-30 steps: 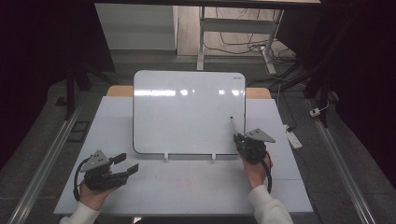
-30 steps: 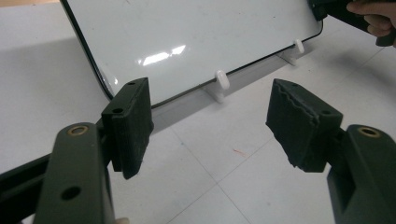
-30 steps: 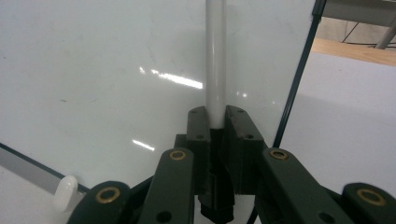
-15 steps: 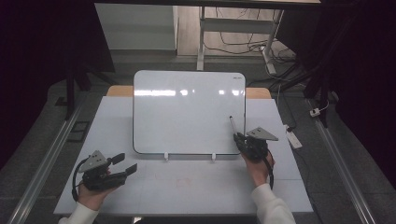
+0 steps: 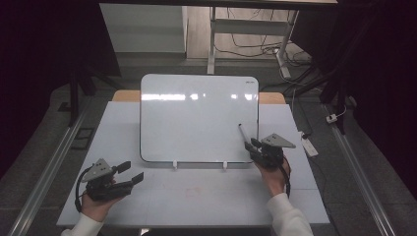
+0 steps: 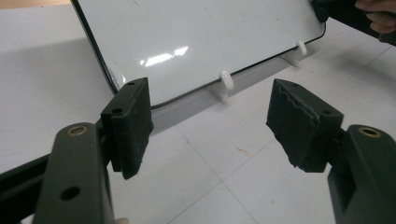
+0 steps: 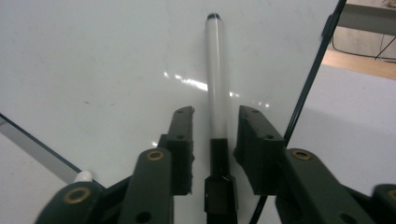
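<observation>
Change since earlier frames: almost nothing moves; the right gripper (image 5: pixel 256 147) sits at the same lower right corner of the whiteboard (image 5: pixel 196 118), and the marker (image 5: pixel 244 134) leans a touch more toward the board face. The left gripper (image 5: pixel 125 176) stays parked on the table (image 5: pixel 206 196).
Right gripper state: in the right gripper view the marker (image 7: pixel 216 93) runs straight up between the two fingers (image 7: pixel 182 140); a narrow gap shows on each side of the barrel near the tips, so whether the pads pinch it or a mount lower down holds it, I cannot tell.
Marker position: the dark tip points away from the fingers, up the board; contact with the surface cannot be confirmed.
Left gripper state: fingers (image 6: pixel 128 123) spread wide, holding nothing; the board's lower edge and its white clips (image 6: pixel 225 84) lie just beyond the tips.
Board condition: face blank, no strokes visible.
Step in hand (judgement): positioning the marker ahead of a first stroke.
Next move (judgement): press the tip lightly onto the board, keep the barrel at a steady angle and draw away from the corner; the free left gripper may need to steady the board on its stand.
</observation>
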Tool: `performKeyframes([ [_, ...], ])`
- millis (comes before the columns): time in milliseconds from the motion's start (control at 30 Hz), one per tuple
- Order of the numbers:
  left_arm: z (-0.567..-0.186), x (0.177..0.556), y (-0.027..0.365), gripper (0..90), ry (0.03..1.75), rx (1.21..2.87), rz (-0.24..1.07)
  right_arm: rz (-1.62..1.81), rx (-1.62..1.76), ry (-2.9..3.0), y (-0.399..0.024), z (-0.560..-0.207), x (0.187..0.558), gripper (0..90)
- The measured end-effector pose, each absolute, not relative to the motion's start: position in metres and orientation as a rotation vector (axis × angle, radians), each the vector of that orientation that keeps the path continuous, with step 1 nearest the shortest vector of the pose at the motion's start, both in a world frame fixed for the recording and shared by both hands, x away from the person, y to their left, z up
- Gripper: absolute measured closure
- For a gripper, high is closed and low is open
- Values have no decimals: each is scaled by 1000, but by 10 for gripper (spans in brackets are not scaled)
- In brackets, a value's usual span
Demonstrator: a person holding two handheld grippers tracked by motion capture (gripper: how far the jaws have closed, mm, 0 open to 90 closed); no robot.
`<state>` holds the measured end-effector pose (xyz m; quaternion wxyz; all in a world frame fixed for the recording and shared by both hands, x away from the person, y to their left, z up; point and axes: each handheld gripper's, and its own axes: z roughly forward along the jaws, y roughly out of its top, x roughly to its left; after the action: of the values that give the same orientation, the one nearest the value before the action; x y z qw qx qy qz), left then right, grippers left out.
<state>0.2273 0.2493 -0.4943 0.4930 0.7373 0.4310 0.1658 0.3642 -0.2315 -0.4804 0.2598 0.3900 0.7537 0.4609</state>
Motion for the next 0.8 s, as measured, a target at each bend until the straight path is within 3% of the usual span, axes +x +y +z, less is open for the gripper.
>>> performKeyframes([
  [267,-498,229,252,311,1050,1815,385,1266,961,2106,-239,-476,346,557],
  [800,-508,235,245,295,1006,1958,339,1316,890,2226,-289,-492,291,504],
])
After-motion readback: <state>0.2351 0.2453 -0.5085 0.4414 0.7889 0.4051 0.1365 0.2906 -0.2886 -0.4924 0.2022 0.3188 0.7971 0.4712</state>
